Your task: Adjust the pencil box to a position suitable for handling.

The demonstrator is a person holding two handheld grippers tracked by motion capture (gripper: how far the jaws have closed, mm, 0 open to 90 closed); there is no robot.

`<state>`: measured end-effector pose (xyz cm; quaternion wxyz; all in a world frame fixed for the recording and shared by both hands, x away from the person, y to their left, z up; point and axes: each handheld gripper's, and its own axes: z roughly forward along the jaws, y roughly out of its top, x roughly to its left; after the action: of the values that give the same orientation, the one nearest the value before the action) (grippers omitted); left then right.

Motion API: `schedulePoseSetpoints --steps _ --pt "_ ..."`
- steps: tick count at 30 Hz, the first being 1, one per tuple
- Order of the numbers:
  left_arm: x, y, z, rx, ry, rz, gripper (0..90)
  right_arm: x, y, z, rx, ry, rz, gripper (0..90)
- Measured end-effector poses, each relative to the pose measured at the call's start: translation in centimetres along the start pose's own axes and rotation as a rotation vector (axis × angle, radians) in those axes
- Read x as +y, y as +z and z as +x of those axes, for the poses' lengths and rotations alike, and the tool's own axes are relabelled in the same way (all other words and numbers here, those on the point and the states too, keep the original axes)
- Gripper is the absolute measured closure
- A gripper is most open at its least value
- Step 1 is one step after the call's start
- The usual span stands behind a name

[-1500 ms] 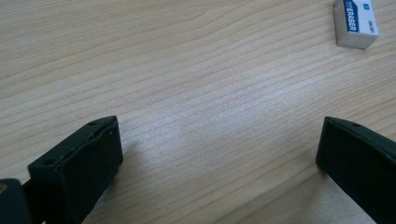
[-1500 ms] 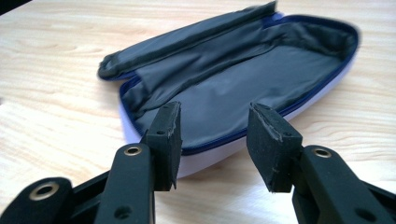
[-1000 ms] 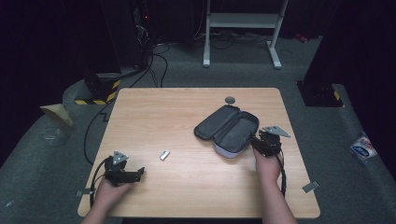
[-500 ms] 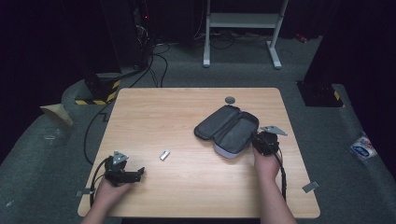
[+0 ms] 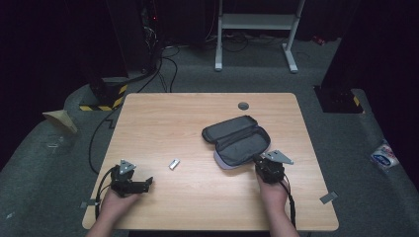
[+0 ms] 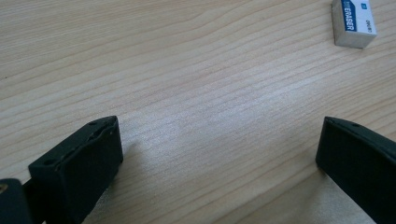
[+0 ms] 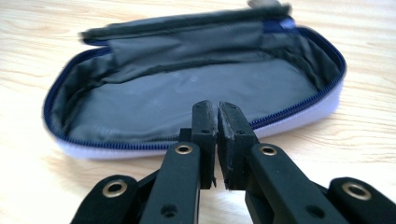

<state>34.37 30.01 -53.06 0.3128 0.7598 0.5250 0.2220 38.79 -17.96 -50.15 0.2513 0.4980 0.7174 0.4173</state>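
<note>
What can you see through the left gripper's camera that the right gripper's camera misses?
The left gripper view has a white eraser lying beyond wide-open jaws of the left gripper, with nothing between them. The right gripper view has an unzipped pencil case, grey-lined and empty, just past the right gripper, whose jaws are pressed together. Both share the light wooden table.

We note the table (image 5: 163,123) as pale wood, grain running in long streaks, smooth with a soft sheen in the left gripper view. The eraser (image 6: 353,22) looks like matt white rubber in a printed paper sleeve. The pencil case (image 7: 196,88) is cloth: grey woven lining, slightly shiny, blue zip teeth, pale outer wall. Left gripper (image 6: 219,158) and right gripper (image 7: 217,116) are matt black plastic with rough-edged pads (image 7: 231,126); brass-looking rivets sit on the right one.
</note>
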Motion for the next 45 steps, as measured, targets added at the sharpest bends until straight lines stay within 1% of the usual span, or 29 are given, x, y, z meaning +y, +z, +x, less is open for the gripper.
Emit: schedulePoseSetpoints --steps 2,3,4,5,6,8,11,15,17,18,19,20,21,23,24,25,26,27,29,30,32,35,38,40,41,42,43,44,45 --pt "0.0 0.0 0.0 0.0 0.0 0.0 0.8 0.0 -0.3 0.3 0.003 -0.002 -0.006 84.2" --pt "0.0 0.0 0.0 0.0 0.0 0.0 0.8 0.1 -0.6 0.4 0.006 -0.008 -0.019 82.0" --pt "0.0 0.0 0.0 0.0 0.0 0.0 0.8 0.5 -1.0 0.1 -0.007 -0.006 -0.043 75.4" --pt "0.0 0.0 0.0 0.0 0.0 0.0 0.8 0.5 -1.0 0.1 -0.007 -0.006 -0.043 75.4" --pt "0.0 0.0 0.0 0.0 0.0 0.0 0.8 0.8 -1.0 -0.3 -0.019 -0.005 -0.047 72.0" --pt "0.0 0.0 0.0 0.001 0.001 0.001 0.8 1.9 -0.6 -1.7 -0.06 0.014 -0.049 66.5" --pt "0.0 0.0 0.0 0.0 0.001 0.001 0.8 3.3 0.6 -3.3 -0.104 0.02 -0.028 61.6" --pt "0.0 0.0 0.0 -0.002 0.002 -0.002 1.2 4.4 2.6 -5.1 -0.145 0.035 0.023 59.4" --pt "0.0 0.0 0.0 -0.003 0.003 -0.002 1.5 4.5 3.4 -5.7 -0.15 0.046 0.042 59.9" --pt "0.0 0.0 0.0 -0.003 0.001 -0.004 1.6 4.5 4.0 -6.1 -0.152 0.046 0.068 62.1" --pt "0.0 0.0 0.0 -0.003 0.005 -0.004 1.6 4.5 4.0 -6.1 -0.152 0.046 0.068 62.1" --pt "0.0 -0.1 -0.1 -0.007 0.008 -0.005 2.4 4.4 4.3 -6.4 -0.146 0.048 0.085 67.9" --pt "0.0 -0.1 -0.1 -0.007 0.008 -0.005 3.2 4.4 4.3 -6.4 -0.146 0.048 0.085 67.9" --pt "-0.1 -0.2 -0.1 -0.014 0.015 -0.013 4.5 4.2 4.2 -6.4 -0.136 0.044 0.092 75.1" --pt "-0.2 -0.3 -0.1 -0.018 0.024 -0.019 7.1 4.0 3.8 -6.2 -0.122 0.037 0.085 79.6" --pt "-0.2 -0.3 -0.1 -0.018 0.024 -0.019 9.6 4.0 3.8 -6.2 -0.122 0.037 0.085 79.6" --pt "-0.2 -0.4 -0.1 -0.019 0.025 -0.028 9.6 3.9 3.6 -6.0 -0.117 0.031 0.08 79.9" --pt "-0.2 -0.5 -0.2 -0.019 0.018 -0.036 17.8 3.6 3.2 -5.6 -0.105 0.024 0.076 80.8" --pt "-0.2 -0.6 -0.3 -0.017 0.017 -0.041 19.3 3.4 3.0 -5.3 -0.1 0.015 0.072 81.0" --pt "-0.1 -0.7 -0.5 -0.019 0.019 -0.041 22.5 3.2 2.8 -5.1 -0.092 0.011 0.069 81.1" --pt "0.1 -0.9 -0.8 -0.023 0.029 -0.068 26.8 2.6 2.4 -4.6 -0.076 0.01 0.06 81.4" --pt "0.7 -1.3 -1.5 -0.039 0.024 -0.105 31.5 1.8 1.8 -3.6 -0.053 0.003 0.045 81.1" --pt "1.5 -1.4 -2.8 -0.069 0.026 -0.14 37.1 1.1 1.3 -2.3 -0.029 -0.013 0.03 80.6" --pt "2.2 -1.3 -3.8 -0.106 0.019 -0.163 41.7 0.8 1.1 -1.8 -0.015 -0.017 0.026 80.1" --pt "2.7 -1.2 -4.5 -0.125 0.015 -0.173 43.4 0.6 1.0 -1.6 -0.011 -0.02 0.023 79.8" --pt "3.7 -0.8 -5.7 -0.148 0.013 -0.184 45.8 0.4 0.9 -1.3 -0.003 -0.017 0.018 78.8" --pt "3.7 -0.8 -5.7 -0.148 0.013 -0.184 46.8 0.4 0.9 -1.3 -0.003 -0.017 0.018 78.8" --pt "5.1 -0.3 -7.2 -0.163 0.023 -0.21 47.6 0.3 0.9 -1.2 -0.003 -0.013 0.019 76.6" --pt "5.1 -0.3 -7.2 -0.163 0.023 -0.21 48.2 0.3 0.9 -1.2 -0.003 -0.013 0.019 76.6"
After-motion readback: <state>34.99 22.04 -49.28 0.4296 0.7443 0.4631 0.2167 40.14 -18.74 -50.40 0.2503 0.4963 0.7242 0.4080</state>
